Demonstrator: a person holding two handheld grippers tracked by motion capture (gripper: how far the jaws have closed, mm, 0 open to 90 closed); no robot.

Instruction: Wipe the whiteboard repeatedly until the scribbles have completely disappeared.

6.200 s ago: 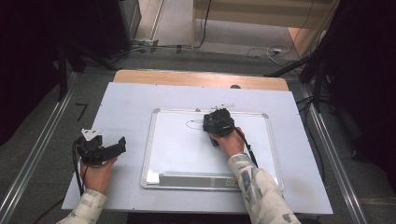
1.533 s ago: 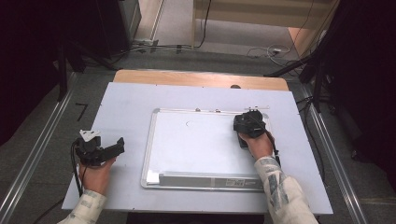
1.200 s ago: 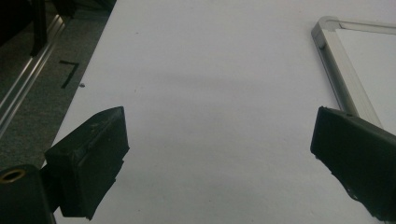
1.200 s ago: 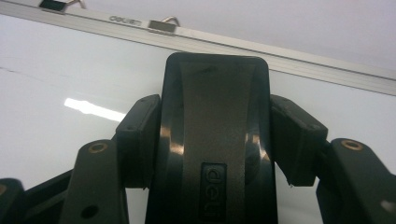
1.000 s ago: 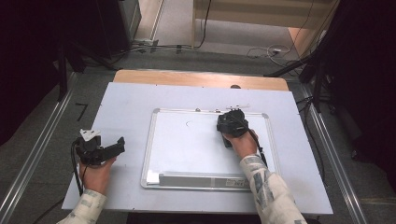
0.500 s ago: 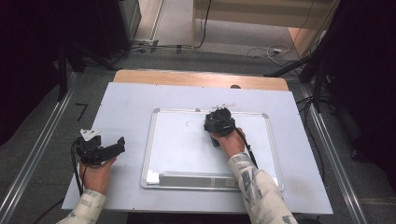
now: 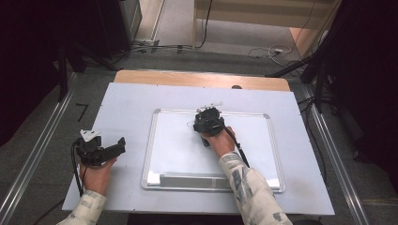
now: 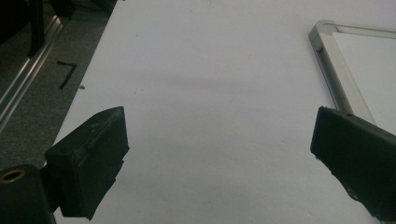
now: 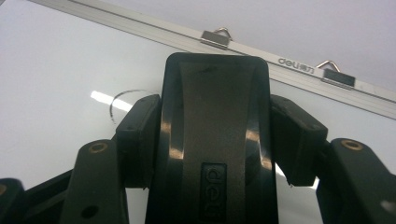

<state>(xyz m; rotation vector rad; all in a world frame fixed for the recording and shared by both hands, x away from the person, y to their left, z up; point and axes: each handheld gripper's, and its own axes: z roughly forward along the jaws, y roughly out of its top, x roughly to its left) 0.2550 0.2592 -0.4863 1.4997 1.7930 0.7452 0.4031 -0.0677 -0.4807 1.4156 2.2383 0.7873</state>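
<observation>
The right gripper [image 7: 208, 123] is clamped on a black whiteboard eraser [image 9: 217, 140]; in the right gripper view both jaws press against the eraser's long sides, and the glossy back with its embossed brand plate faces the camera. The eraser sits against the whiteboard [image 7: 253, 140] near the far edge, a little left of the board's middle in the high view, with the person's right hand [image 7: 219, 142] behind the gripper and its cable trailing back over the board. Just beside the eraser, on its left in the right gripper view, a thin curved pen mark [image 9: 119, 100] remains on the white surface. Beyond the eraser runs the board's aluminium frame with two metal hanging clips [image 9: 215, 37] on it. A long tray [image 7: 192, 180] lies along the near edge of the board. The left gripper [image 7: 105, 151] rests well apart on the pale table [image 7: 126, 108], left of the board, its jaws spread wide with nothing between them; the board's corner [image 8: 322, 32] shows at the upper right of the left gripper view.
</observation>
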